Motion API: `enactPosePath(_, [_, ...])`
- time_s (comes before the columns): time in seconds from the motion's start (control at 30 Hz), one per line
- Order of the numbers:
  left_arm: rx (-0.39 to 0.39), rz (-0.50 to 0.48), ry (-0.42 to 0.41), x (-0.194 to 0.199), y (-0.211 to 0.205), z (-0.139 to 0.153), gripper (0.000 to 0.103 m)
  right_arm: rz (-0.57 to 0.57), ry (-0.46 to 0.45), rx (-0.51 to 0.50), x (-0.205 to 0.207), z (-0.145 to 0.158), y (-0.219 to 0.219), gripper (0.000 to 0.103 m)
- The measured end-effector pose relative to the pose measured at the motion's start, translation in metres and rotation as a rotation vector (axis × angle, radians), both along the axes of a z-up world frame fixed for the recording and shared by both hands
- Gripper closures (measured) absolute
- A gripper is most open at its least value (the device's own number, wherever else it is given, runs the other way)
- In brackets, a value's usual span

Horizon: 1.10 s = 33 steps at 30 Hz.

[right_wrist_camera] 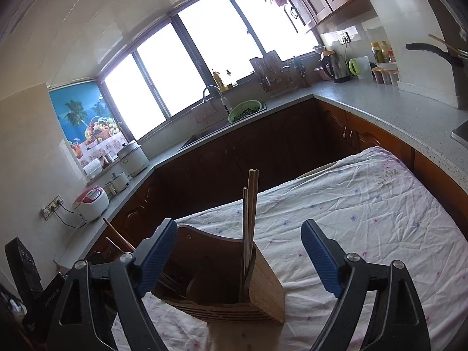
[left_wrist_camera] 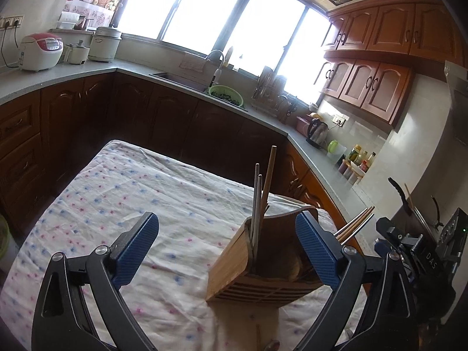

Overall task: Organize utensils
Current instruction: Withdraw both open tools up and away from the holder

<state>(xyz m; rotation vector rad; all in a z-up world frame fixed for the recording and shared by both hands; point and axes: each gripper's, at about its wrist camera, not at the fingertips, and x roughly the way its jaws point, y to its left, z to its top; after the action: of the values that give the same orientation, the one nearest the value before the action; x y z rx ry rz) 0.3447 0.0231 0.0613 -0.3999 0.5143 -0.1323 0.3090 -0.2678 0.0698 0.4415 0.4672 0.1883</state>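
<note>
**While both grippers are standing empty, the chopsticks are sitting in the holder**

With its jaws spread wide and nothing between the pads, the left gripper (left_wrist_camera: 226,248) is hovering just in front of the holder (left_wrist_camera: 263,266), a bamboo box that is standing upright on the cloth-covered tabletop (left_wrist_camera: 140,187). The right gripper (right_wrist_camera: 238,256) is likewise gaping apart and gripping nothing, with the same holder between its fingers but not touched by them. Several chopsticks (left_wrist_camera: 260,204) are standing in one corner compartment of the holder, and more are leaning out of its other side. Judging by this, most of the sorting is looking finished: no loose utensil is showing on the cloth around the holder, apart from a small blurred object lying at the near edge of the left view, too unclear to name. Whether anything else is waiting outside both views cannot be told.
</note>
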Motion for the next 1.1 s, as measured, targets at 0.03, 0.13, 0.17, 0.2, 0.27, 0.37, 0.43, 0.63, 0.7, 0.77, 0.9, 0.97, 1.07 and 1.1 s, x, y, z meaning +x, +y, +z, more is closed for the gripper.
enactPosePath(0.03, [-0.001, 0.006, 0.009, -0.002, 0.002, -0.001, 0.004, 0.000, -0.002, -0.001, -0.002, 0.000, 0.000, 0.010])
enactPosePath(0.13, [-0.012, 0.011, 0.016, -0.012, 0.006, -0.003, 0.003, 0.014, 0.001, 0.001, -0.009, 0.001, 0.002, 0.008])
enactPosePath(0.17, [-0.011, 0.013, 0.018, -0.017, 0.007, -0.004, 0.003, 0.023, -0.001, 0.004, -0.011, 0.001, 0.002, 0.008])
enactPosePath(0.2, [-0.010, 0.016, 0.018, -0.021, 0.009, -0.006, 0.003, 0.030, -0.001, 0.005, -0.015, 0.001, 0.003, 0.007])
enactPosePath(0.27, [-0.002, 0.019, 0.018, -0.031, 0.011, -0.010, 0.003, 0.043, -0.003, 0.004, -0.024, 0.000, 0.005, 0.006])
enactPosePath(0.37, [-0.002, 0.021, 0.036, -0.044, 0.015, -0.016, 0.003, 0.055, -0.007, 0.000, -0.038, -0.001, 0.007, 0.006])
enactPosePath(0.43, [-0.009, 0.015, 0.041, -0.055, 0.018, -0.019, 0.003, 0.060, -0.006, 0.000, -0.048, -0.003, 0.008, 0.006])
enactPosePath(0.63, [0.014, -0.009, 0.017, -0.094, 0.020, -0.013, 0.003, 0.077, -0.052, -0.029, -0.089, -0.003, 0.014, 0.005])
enactPosePath(0.7, [0.026, -0.001, 0.006, -0.109, 0.020, -0.008, 0.003, 0.081, -0.061, -0.041, -0.102, -0.002, 0.016, 0.005])
enactPosePath(0.77, [0.039, -0.009, -0.011, -0.124, 0.020, -0.004, 0.003, 0.082, -0.075, -0.050, -0.116, -0.003, 0.017, 0.005])
enactPosePath(0.9, [0.082, 0.000, -0.031, -0.153, 0.019, 0.002, 0.003, 0.088, -0.090, -0.073, -0.142, -0.005, 0.019, 0.003])
enactPosePath(0.97, [0.081, 0.001, -0.050, -0.166, 0.020, 0.002, 0.003, 0.092, -0.090, -0.075, -0.153, -0.006, 0.018, 0.003])
enactPosePath(1.07, [0.120, 0.007, -0.061, -0.183, 0.018, 0.002, 0.000, 0.092, -0.094, -0.071, -0.170, -0.008, 0.016, 0.003])
enactPosePath(1.1, [0.137, 0.007, -0.069, -0.188, 0.016, 0.002, 0.000, 0.091, -0.098, -0.073, -0.175, -0.008, 0.015, 0.003])
